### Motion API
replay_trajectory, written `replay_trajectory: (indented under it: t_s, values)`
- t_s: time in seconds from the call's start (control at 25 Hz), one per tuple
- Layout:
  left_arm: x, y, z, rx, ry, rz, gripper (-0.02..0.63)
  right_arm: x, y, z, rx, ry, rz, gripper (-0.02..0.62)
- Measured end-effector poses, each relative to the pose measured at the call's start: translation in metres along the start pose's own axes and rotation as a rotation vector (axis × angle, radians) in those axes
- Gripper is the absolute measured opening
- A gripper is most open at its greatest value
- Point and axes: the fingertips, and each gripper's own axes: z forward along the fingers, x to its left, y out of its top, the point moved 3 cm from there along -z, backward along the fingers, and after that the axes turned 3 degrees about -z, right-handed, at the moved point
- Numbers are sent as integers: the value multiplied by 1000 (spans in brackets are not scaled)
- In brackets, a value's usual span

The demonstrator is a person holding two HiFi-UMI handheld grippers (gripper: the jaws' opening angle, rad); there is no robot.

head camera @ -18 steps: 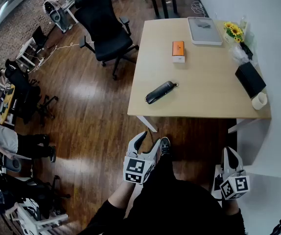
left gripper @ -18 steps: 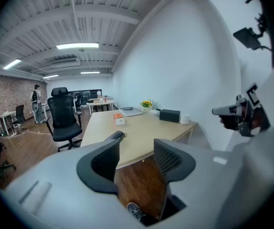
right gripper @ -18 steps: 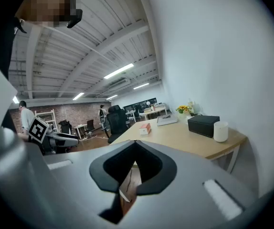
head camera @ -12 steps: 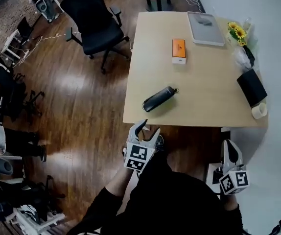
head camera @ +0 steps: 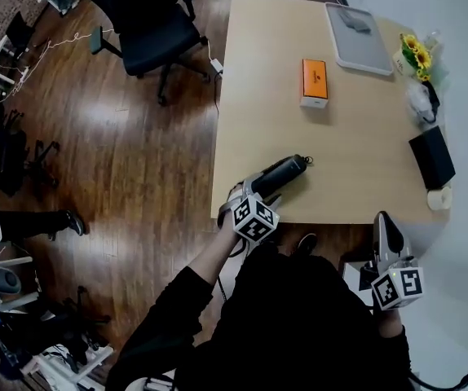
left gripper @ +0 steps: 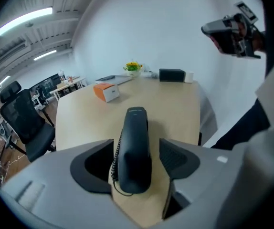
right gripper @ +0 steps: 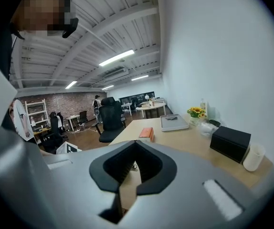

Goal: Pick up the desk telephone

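Since 0.7 s ago: the left gripper (head camera: pixel 249 192) has come up from floor level in front of the desk to the near edge of the table (head camera: pixel 356 120). The head view has shifted forward over the tabletop. The right gripper (head camera: pixel 383 222) has stayed low at the person's side, off the near right corner of the table.

Left gripper: jaws parted, 1 on each side of the near end of the telephone handset (left gripper: pixel 135 142). A gap shows between the right jaw and the handset. The coiled cord (left gripper: pixel 114 161) runs close along the left jaw. Not clamped.

Handset: black, lying flat on the table near its front edge, with its long axis pointing away from the left gripper.

Right gripper: jaws pressed together, nothing between them.

Farther back on the table, well apart from the handset:
- orange box (head camera: pixel 315 82)
- grey tray (head camera: pixel 359 29)
- yellow flowers (head camera: pixel 417 54)
- black box (head camera: pixel 432 157)
- white cup (head camera: pixel 439 199) at the right edge
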Motion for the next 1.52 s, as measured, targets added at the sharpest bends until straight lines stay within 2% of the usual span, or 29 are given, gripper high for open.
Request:
replay_trajectory:
  t_s: [0.16,0.4,0.56,0.84,1.16,1.24,1.36,1.52]
  values:
    - [3,-10,35,122,-35,52,287,-6,6,24,-7,37,0,0]
    - [-4,-14,52,280,-79,127,285,-22,23,44,-53,86,6,0]
    - [-5,-18,61,338,-112,163,279,-41,23,48,-65,89,22,0]
    - [-6,-17,60,329,-119,157,272,-68,9,47,-59,76,77,0]
    - [-7,-18,61,321,-107,148,264,-72,4,57,-62,114,97,0]
    - [-8,-19,60,314,-92,122,262,-71,5,58,-63,121,97,0]
    - [-7,-19,55,282,-74,28,262,-71,8,57,-68,126,92,0]
    - [-3,2,36,177,-8,-36,262,-69,13,59,-73,131,83,0]
